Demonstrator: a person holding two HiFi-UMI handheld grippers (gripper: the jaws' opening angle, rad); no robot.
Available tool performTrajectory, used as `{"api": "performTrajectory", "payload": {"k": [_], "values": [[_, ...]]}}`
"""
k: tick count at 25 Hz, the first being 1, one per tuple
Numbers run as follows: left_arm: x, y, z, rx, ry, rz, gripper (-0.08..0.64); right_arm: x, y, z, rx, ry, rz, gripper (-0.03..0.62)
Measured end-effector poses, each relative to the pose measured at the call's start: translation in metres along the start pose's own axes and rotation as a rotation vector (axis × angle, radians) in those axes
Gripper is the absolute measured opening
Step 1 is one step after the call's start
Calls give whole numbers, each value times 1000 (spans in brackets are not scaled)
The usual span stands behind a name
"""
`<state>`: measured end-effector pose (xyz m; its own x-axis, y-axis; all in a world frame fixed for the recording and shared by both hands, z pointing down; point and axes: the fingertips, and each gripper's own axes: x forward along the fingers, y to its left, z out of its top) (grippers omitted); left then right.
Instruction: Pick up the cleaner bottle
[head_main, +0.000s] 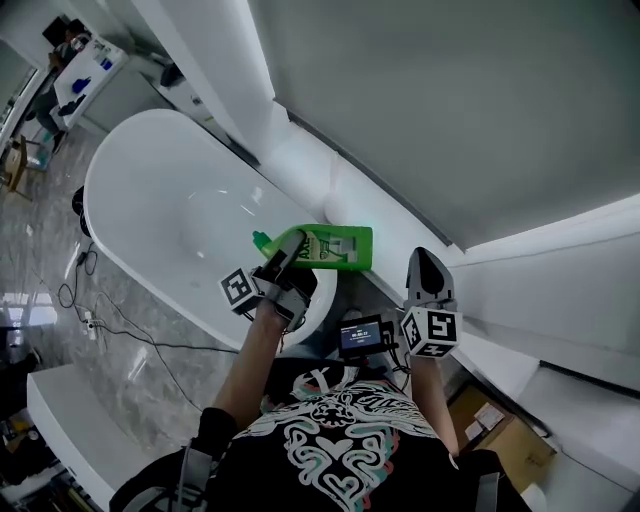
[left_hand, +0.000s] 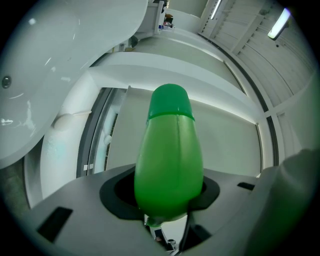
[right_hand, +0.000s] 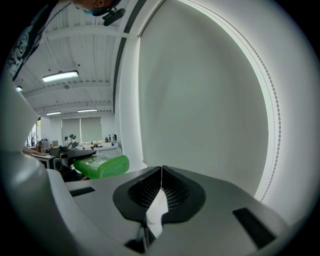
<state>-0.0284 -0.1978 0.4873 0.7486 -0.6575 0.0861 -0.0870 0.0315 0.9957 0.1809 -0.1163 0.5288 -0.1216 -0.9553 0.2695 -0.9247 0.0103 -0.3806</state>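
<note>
Head view, 10 o'clock: white bathtub (head_main: 112, 160).

Left gripper (head_main: 288, 252): fingers clamped on the green cleaner bottle (head_main: 338, 246). The left gripper view confirmed the green body (left_hand: 169, 170) wedged between both fingers. The bottle lay on its side with its cap (head_main: 261, 239) toward 9 o'clock, over the tub's near end. Its label (head_main: 340, 247) was white and green, with print too small to read.

Chest screen (head_main: 360, 335) at 6 o'clock of the bottle: lit, text unreadable.

Right gripper (head_main: 427, 262) at 4 o'clock of the bottle: fingers (right_hand: 172, 187) pressed together, holding nothing, well apart from the bottle (right_hand: 102, 166).
</note>
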Motion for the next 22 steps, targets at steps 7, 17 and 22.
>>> {"api": "performTrajectory", "payload": {"k": [7, 17, 22], "values": [[2, -3, -1, 13, 3, 7, 193, 1, -1, 7, 21, -58, 1, 29], [3, -13, -5, 31, -3, -17, 193, -9, -15, 2, -18, -53, -26, 28], [0, -13, -3, 42, -19, -17, 193, -12, -22, -8, -21, -40, -26, 28]]}}
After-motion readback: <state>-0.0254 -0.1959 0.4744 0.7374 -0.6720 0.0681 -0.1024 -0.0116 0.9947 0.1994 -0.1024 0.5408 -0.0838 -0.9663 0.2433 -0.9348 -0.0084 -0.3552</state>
